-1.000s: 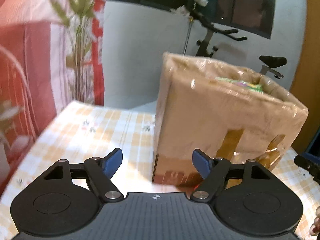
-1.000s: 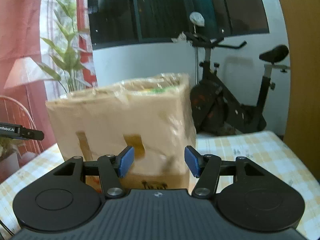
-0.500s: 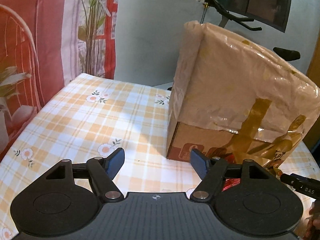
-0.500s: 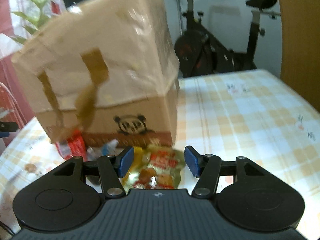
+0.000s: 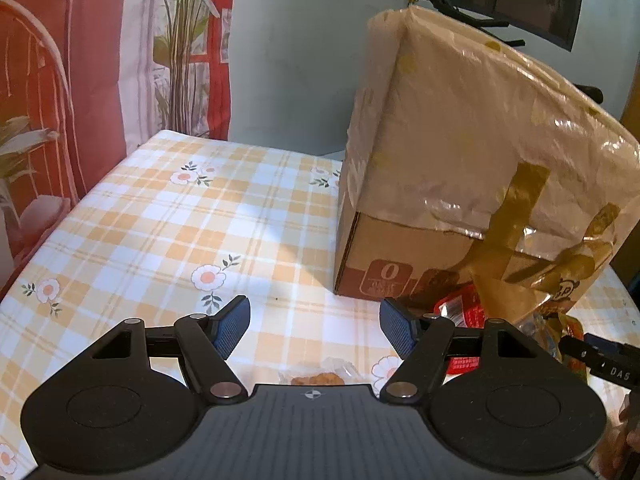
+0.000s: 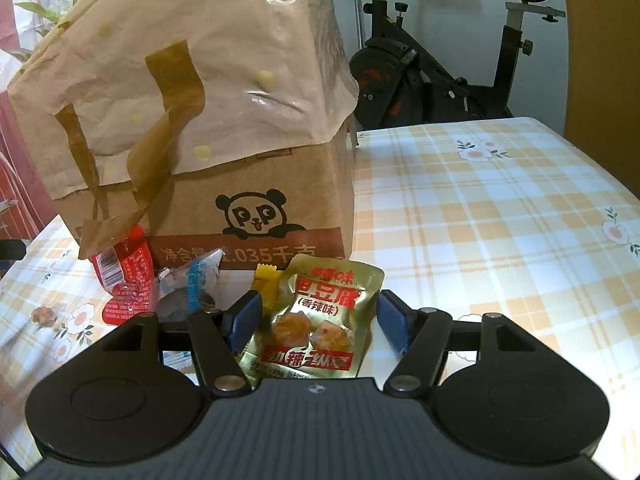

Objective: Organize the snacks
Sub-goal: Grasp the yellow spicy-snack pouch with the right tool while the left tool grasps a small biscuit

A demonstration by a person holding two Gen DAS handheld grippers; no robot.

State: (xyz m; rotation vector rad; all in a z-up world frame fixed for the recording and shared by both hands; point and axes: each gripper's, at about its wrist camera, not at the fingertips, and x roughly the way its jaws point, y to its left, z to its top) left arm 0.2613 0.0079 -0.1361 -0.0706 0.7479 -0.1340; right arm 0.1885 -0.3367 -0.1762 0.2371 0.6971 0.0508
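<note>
The right gripper is opening its jaws around a gold snack packet lying low in the frame's centre, probably not pressing it. The left gripper is hanging open over the checked tablecloth, left of the cardboard box.

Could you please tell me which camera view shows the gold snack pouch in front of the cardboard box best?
The right wrist view: the gold snack pouch lies face up between the opening jaws of the right gripper, its print readable. In the left wrist view only a small orange-gold edge shows, behind the tape hanging from the cardboard box.
</note>
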